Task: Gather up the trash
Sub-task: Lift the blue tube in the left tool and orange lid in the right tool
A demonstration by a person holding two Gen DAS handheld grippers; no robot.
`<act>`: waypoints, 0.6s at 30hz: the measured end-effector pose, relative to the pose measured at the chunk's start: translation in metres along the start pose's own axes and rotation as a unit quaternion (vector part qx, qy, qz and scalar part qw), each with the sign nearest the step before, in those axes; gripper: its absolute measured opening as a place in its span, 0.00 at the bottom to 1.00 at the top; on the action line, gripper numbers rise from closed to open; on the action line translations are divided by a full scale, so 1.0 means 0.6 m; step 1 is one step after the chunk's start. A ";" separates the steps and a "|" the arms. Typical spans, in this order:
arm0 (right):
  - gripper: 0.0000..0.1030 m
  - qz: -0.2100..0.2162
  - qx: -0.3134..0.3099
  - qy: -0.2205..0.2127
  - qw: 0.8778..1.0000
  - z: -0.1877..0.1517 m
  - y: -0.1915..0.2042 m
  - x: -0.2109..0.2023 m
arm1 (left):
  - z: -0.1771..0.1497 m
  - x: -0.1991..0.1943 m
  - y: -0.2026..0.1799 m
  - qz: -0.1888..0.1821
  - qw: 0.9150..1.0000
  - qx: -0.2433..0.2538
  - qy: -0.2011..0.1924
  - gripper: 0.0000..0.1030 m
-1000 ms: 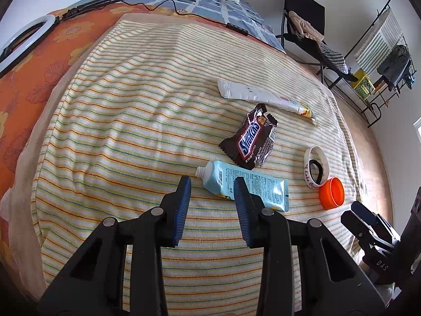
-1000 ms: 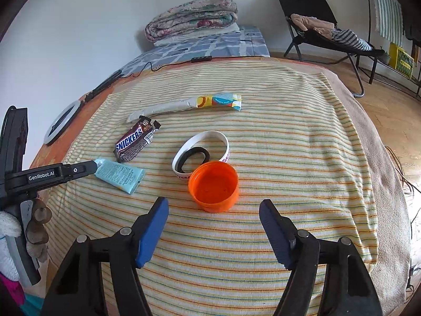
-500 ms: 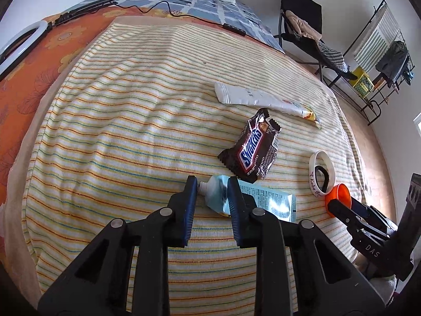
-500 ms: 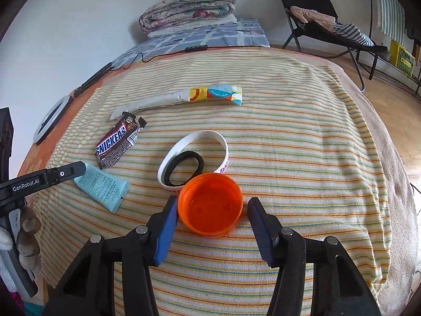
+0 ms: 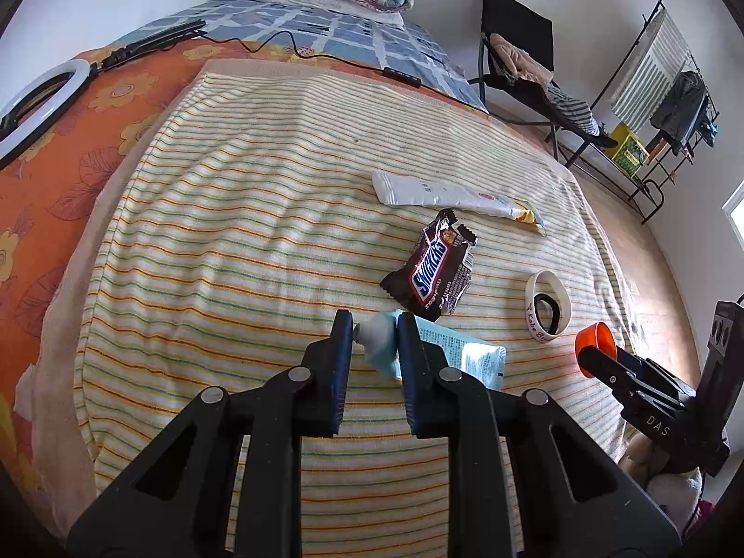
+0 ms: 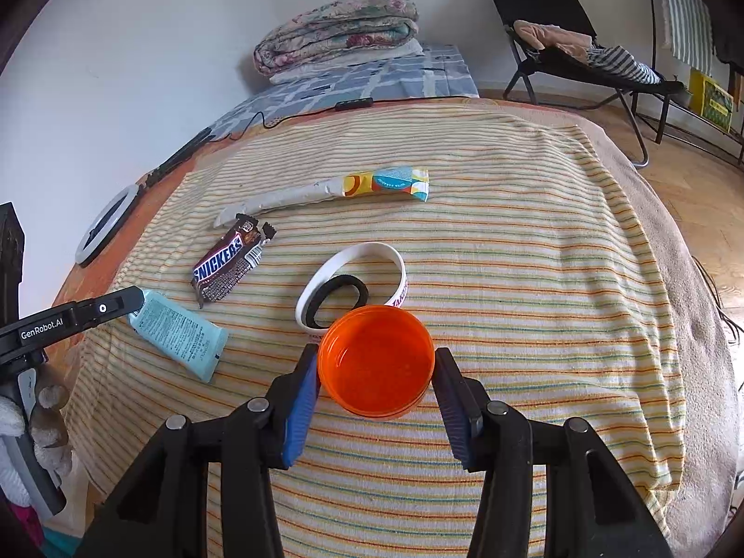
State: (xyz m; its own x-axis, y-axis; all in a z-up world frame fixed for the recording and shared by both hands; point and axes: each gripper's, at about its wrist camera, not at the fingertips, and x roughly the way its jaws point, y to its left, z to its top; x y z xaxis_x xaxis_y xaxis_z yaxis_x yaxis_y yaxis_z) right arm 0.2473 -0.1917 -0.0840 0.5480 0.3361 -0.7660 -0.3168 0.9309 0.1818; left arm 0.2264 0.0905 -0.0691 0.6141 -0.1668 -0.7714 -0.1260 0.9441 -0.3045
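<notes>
On the striped blanket lies a light-blue tube. My left gripper is shut on its cap end, and in the right wrist view that tube still rests on the blanket. My right gripper is shut on an orange lid, one finger on each side of the rim. A Snickers wrapper sits just beyond the tube. Farther back is a long white wrapper. Between tube and lid lie a white wristband and a black hair tie.
Folded quilts are stacked at the head of the bed. A ring light and a black cable lie on the orange sheet at left. A folding chair and a drying rack stand on the wooden floor at right.
Both grippers moved forward and closed. The left one closed onto the tube's cap end, and the right one closed around the orange lid it had been open behind.
</notes>
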 end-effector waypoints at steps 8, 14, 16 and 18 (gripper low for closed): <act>0.48 0.014 -0.015 -0.013 1.000 -0.009 0.019 -0.047 | -0.013 -0.052 -0.010 -0.002 1.000 0.016 -0.012 0.18; 0.48 0.029 -0.026 -0.024 0.999 -0.033 0.038 -0.102 | -0.047 -0.104 -0.028 -0.002 0.999 0.039 -0.021 0.18; 0.48 0.034 -0.030 -0.022 0.999 -0.046 0.045 -0.118 | -0.063 -0.123 -0.033 -0.003 0.999 0.041 -0.023 0.18; 0.48 0.039 -0.035 -0.020 0.998 -0.061 0.051 -0.134 | -0.081 -0.141 -0.039 -0.005 0.999 0.047 -0.026 0.18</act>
State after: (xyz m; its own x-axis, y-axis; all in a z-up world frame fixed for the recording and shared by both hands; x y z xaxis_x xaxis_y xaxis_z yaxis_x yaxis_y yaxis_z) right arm 0.1652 -0.1954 -0.0395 0.5496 0.4132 -0.7261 -0.4121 0.8901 0.1946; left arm 0.1396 0.0687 -0.0236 0.6543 -0.1635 -0.7383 -0.0476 0.9655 -0.2561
